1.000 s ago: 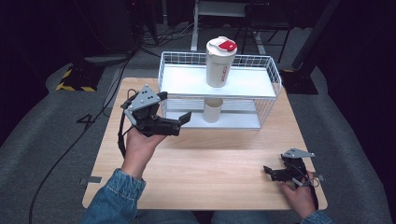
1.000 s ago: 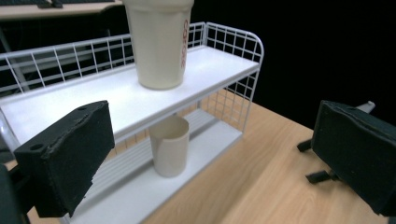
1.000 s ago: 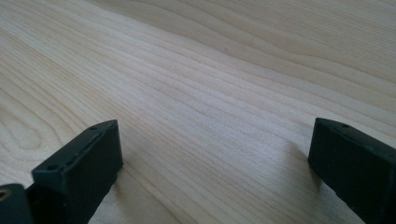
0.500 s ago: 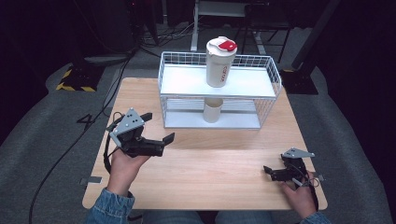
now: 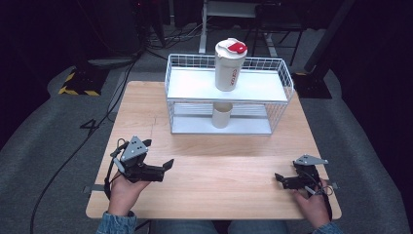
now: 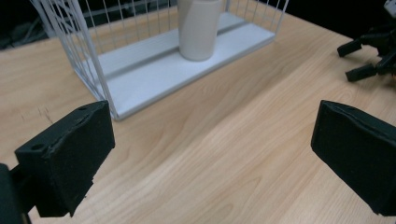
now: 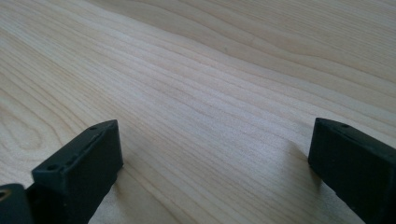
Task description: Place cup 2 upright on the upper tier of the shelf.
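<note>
The tall white plastic shaker bottle with a red flip cap point(image 5: 230, 66) stands at the upper centre of the high view, on the top shelf of the white wire two-tier rack point(image 5: 178, 90). It is upright, so its long axis runs straight up and the red cap faces the ceiling; the flat shelf and the low wire rim around it look meant to keep it from sliding off. Directly beneath it, on the lower shelf, a shorter cream cylindrical cup point(image 5: 222, 115) stands upright too, its mouth hidden under the upper shelf.

The left gripper point(image 5: 163, 168), at the lower left of the high view, lies level just above the light wooden table point(image 5: 219, 165), jaws spread wide with nothing between them, pointing toward the frame's right. In its own view the rack's near corner and the cup point(image 6: 198, 28) lie ahead. The right gripper point(image 5: 281, 179), at the lower right, rests on the table, jaws wide and empty, well apart from the rack. Both seem parked in a ready pose.
</note>
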